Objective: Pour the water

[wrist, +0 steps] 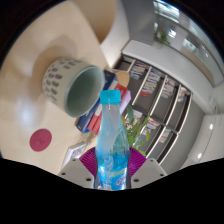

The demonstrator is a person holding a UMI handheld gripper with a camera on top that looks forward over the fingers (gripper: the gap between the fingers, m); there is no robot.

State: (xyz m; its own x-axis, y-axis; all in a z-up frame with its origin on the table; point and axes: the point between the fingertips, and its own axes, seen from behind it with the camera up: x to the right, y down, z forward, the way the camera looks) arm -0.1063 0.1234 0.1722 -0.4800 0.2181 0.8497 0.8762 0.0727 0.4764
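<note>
On the pale table (pixel 35 75), left of and beyond the fingers, a small pink disc (pixel 41 139) lies flat, and further in a speckled mug (pixel 72 83) appears tipped in the view, its mouth turned toward the bottle; whether anything is inside it cannot be told. The blue water bottle (pixel 113 140) stands between the fingers, its capped top reaching up near the mug's rim. The gripper (pixel 113 170) is pinched on the bottle's lower body, a purple pad (pixel 91 158) against each side; to the right, shelves (pixel 160 105) hold colourful packages.

bottle (pixel 112 150): 1 | mug (pixel 72 84): 1 | pink disc (pixel 41 139): 1
</note>
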